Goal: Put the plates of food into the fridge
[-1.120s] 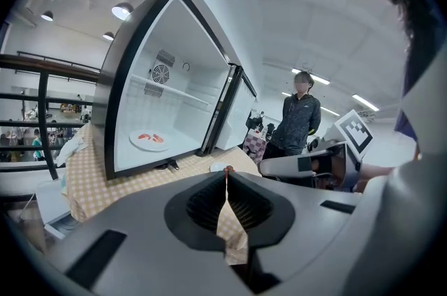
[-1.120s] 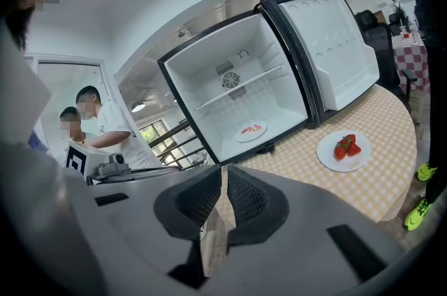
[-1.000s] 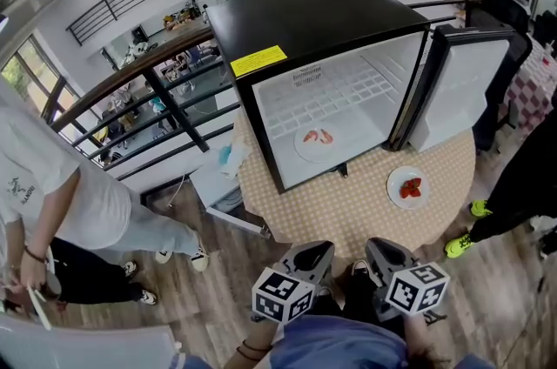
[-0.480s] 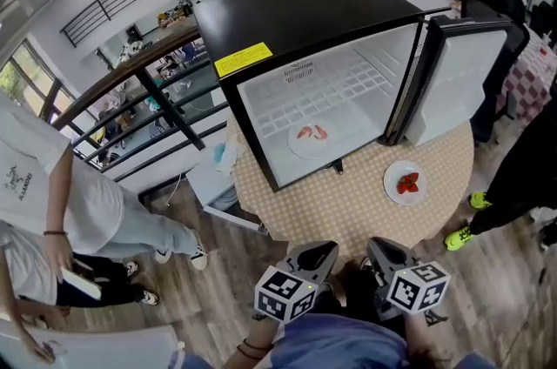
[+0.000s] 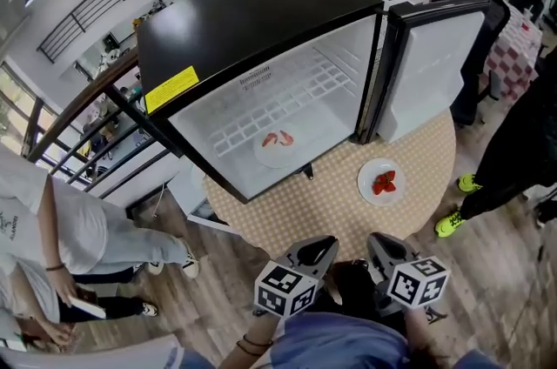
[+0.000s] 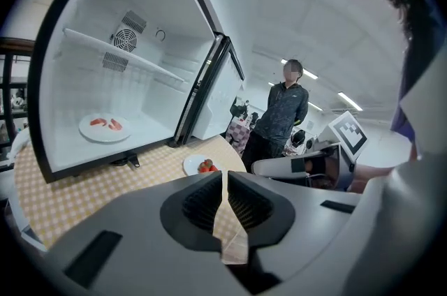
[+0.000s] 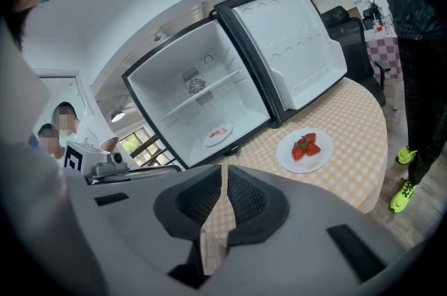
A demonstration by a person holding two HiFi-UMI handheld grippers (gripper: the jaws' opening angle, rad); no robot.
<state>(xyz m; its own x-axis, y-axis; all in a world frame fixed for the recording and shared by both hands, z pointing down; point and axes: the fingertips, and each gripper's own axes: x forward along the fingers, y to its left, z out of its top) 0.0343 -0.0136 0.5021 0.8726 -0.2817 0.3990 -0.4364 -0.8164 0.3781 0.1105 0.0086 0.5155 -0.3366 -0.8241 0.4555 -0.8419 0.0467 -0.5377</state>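
A black fridge (image 5: 252, 19) stands open on a round table with a yellow checked cloth (image 5: 322, 206). On its white floor lies a white plate with pink-red food (image 5: 277, 145), also in the left gripper view (image 6: 105, 127) and the right gripper view (image 7: 218, 135). A second white plate with strawberries (image 5: 381, 182) sits on the table in front of the open door (image 6: 202, 165) (image 7: 304, 148). My left gripper (image 5: 315, 251) (image 6: 223, 179) and right gripper (image 5: 383, 250) (image 7: 223, 176) hover side by side at the table's near edge, both shut and empty.
The fridge door (image 5: 431, 67) swings out to the right, just behind the strawberry plate. A person in dark clothes (image 5: 522, 150) stands right of the table. Other people (image 5: 61, 228) stand at the left on the wooden floor. A railing (image 5: 96, 97) runs behind the fridge.
Both grippers have moved forward toward the table, and the fridge and plates now appear larger and shifted left in the head view. The jaws stayed shut.
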